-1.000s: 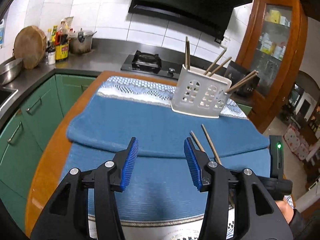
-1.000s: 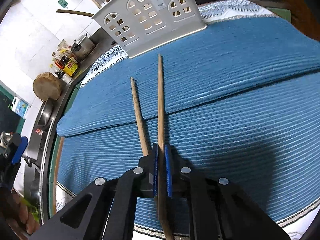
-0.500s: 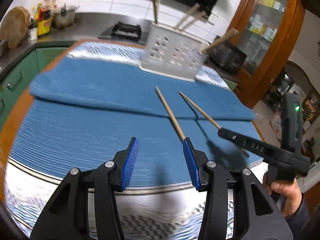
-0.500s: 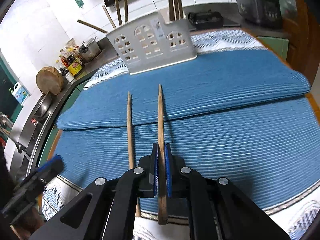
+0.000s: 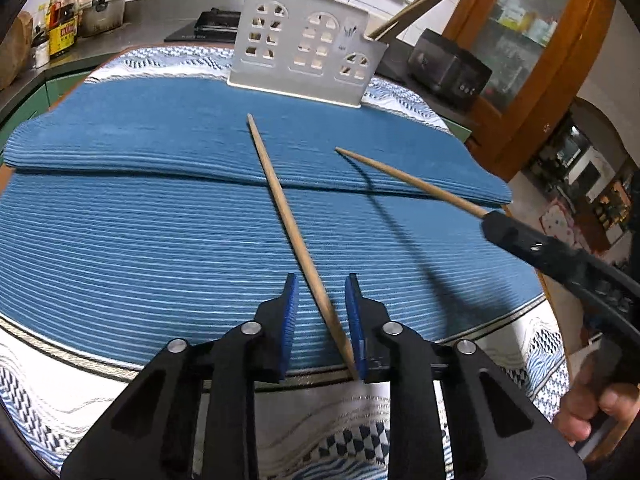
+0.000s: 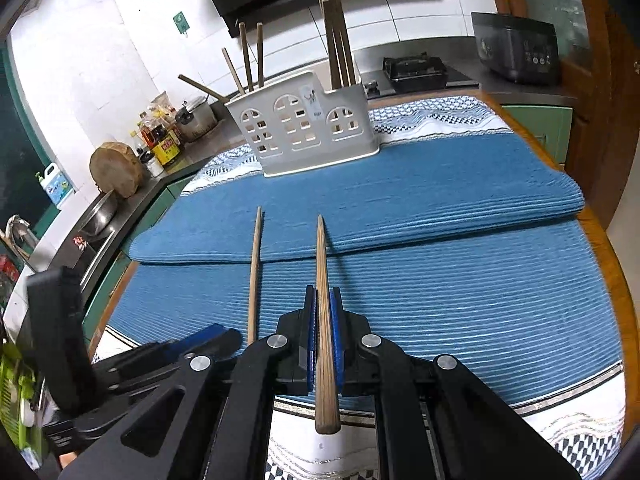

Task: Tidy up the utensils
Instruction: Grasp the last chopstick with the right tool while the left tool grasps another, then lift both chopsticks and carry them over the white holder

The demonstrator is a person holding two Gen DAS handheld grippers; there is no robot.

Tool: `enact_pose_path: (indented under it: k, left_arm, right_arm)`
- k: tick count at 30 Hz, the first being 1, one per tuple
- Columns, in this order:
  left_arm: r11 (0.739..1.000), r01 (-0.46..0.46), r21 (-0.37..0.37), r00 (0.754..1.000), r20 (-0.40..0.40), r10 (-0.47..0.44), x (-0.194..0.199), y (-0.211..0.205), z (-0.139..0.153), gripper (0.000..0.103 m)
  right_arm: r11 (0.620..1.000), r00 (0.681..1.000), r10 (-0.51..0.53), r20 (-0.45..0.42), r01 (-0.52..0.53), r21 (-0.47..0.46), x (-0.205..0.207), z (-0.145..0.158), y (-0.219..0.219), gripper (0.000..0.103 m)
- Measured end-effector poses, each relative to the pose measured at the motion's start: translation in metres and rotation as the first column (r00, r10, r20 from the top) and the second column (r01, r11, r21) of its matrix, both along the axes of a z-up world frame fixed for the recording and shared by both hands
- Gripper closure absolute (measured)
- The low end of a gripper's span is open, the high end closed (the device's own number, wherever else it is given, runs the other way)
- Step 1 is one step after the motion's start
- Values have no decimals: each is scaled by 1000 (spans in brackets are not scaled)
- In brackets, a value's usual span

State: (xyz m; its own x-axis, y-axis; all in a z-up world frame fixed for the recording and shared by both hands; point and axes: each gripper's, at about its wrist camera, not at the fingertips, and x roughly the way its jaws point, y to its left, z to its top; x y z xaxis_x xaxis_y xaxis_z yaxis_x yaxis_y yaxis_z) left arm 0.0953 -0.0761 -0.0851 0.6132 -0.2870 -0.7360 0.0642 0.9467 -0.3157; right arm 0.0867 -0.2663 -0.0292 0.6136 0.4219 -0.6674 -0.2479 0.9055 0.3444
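Right tool clamps one chopstick; left tool, just closing, straddles another chopstick without gripping it

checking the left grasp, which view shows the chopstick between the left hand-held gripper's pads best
The left wrist view: the chopstick runs from the blue mat into the left hand-held gripper, lying against one pad, the other clear. The right wrist view shows its shaft but hides that end behind the gripper's body.

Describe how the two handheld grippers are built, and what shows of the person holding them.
Both the left gripper and the right gripper are matte black plastic frames with triangular cut-outs, silver rivets at the pivots, and ribbed blue pads lining the fingers. No cables show. Of the person, only a bare hand with a dark sleeve edge.
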Motion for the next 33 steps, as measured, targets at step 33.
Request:
enact_pose_path:
  k: [33]
  left_arm:
    - [991, -48, 123, 999, 13, 47, 16, 1, 7, 98]
  right_arm:
    - [1000, 999, 10, 37, -11, 22, -2, 1, -10, 96]
